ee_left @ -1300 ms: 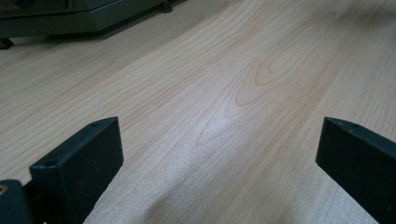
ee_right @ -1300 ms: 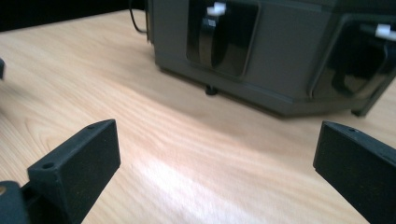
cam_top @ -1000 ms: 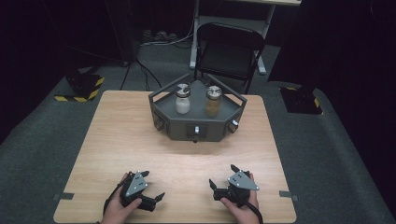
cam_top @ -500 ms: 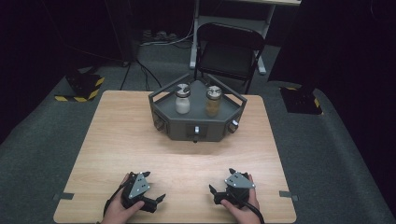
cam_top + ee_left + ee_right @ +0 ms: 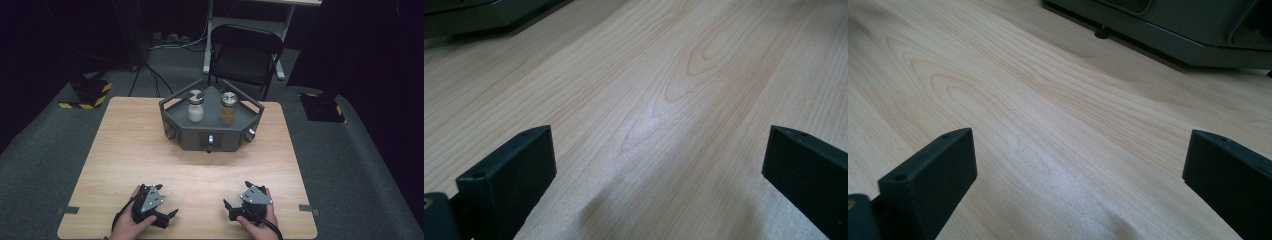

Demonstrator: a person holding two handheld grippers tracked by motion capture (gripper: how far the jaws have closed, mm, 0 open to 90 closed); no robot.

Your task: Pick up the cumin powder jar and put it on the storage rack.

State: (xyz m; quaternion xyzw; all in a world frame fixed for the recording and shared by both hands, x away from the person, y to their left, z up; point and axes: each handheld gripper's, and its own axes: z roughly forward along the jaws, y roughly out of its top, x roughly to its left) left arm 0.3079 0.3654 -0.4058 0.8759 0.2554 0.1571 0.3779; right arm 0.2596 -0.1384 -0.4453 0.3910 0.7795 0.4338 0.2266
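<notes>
Grippers resting low on our table (image 5: 125, 150).
We keep left gripper (image 5: 169, 216) and right gripper (image 5: 229, 209) released; jars (image 5: 195, 106) at twelve o'clock.

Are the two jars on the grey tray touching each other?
Apart. The high view shows the white-filled jar and the brown-filled jar standing side by side, with a strip of grey tray floor between them.

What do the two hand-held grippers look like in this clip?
Both are black. The left hand-held gripper and right hand-held gripper each carry a grey three-cornered plate on top, have two blocky black jaws, and trail a black cable toward the table's near edge.
</notes>
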